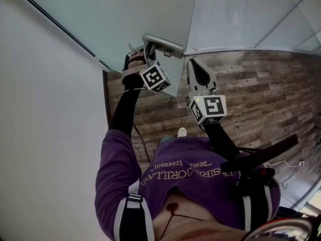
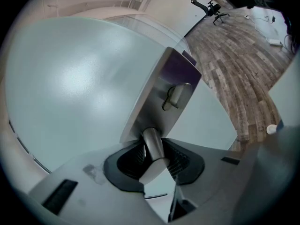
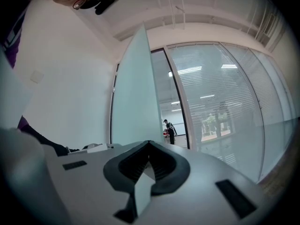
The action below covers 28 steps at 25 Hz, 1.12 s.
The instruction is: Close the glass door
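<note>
A frosted glass door [image 1: 125,19] fills the top of the head view, and its free edge ends just above my grippers. A metal lever handle [image 1: 163,45] sticks out of it near that edge. My left gripper [image 1: 149,49] is shut on this lever. In the left gripper view the round lever [image 2: 152,142] sits between the dark pads of the left gripper [image 2: 151,149], below the steel plate [image 2: 161,97] with its thumb turn. My right gripper [image 1: 193,64] hangs free to the right of the handle, shut on nothing. In the right gripper view the right gripper [image 3: 149,145] faces the door [image 3: 133,97] almost edge-on.
A white wall [image 1: 45,109] stands on the left beside a dark door frame [image 1: 106,99]. A wood plank floor [image 1: 261,89] lies below. Glass partitions with blinds [image 3: 225,107] run on the right. A person [image 3: 169,129] stands far down the corridor. An office chair [image 2: 213,7] is far off.
</note>
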Available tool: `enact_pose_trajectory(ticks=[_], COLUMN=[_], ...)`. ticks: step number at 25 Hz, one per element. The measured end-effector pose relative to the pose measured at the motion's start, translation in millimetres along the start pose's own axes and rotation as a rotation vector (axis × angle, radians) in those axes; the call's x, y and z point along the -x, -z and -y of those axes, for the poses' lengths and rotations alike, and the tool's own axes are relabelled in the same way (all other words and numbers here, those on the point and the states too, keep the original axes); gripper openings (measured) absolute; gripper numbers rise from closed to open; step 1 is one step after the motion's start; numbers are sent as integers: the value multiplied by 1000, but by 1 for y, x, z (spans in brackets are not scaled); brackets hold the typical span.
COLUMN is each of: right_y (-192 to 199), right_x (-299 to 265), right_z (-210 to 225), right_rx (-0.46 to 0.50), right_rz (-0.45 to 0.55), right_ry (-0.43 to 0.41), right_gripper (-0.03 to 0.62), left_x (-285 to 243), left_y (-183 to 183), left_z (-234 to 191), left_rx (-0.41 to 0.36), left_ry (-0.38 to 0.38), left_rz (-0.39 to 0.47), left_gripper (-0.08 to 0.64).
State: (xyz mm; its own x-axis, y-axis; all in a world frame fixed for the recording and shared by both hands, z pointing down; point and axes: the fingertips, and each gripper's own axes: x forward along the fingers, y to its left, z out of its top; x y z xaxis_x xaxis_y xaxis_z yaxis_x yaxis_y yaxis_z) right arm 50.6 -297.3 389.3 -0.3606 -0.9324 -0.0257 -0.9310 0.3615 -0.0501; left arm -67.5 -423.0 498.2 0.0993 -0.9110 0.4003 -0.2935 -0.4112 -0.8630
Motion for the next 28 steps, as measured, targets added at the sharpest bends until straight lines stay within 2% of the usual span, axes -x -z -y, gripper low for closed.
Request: enact_pose_trajectory(ticks=[5, 9, 13, 20, 22, 24, 28], right_y=[4, 8, 6, -5, -7, -7, -6], right_x=[-13, -20, -35, -68, -75, -83, -97], right_z=[8, 21, 34, 53, 59, 63, 75], right_rx=[9, -2, -19, -17, -11, -5, -4], right_rz=[18, 15, 9, 26, 37, 44, 38], right_ry=[-17, 11, 45, 98, 114, 127, 152], right_gripper=[-3, -3, -3, -3, -3, -3, -3], left_x=[-29, -38, -61, -96, -105, -114, -133], left_y=[-10, -37, -45, -65, -69, -69, -60], left_z=[-6, -21, -18, -29, -31, -32, -26], left_rx=[23, 76, 80, 92, 61, -17, -274], left_ry=[-11, -14, 15, 22, 7, -19, -75], left_rz=[-13, 57, 14, 24, 45, 95, 199], left_gripper=[104, 104, 106, 109, 107, 107, 107])
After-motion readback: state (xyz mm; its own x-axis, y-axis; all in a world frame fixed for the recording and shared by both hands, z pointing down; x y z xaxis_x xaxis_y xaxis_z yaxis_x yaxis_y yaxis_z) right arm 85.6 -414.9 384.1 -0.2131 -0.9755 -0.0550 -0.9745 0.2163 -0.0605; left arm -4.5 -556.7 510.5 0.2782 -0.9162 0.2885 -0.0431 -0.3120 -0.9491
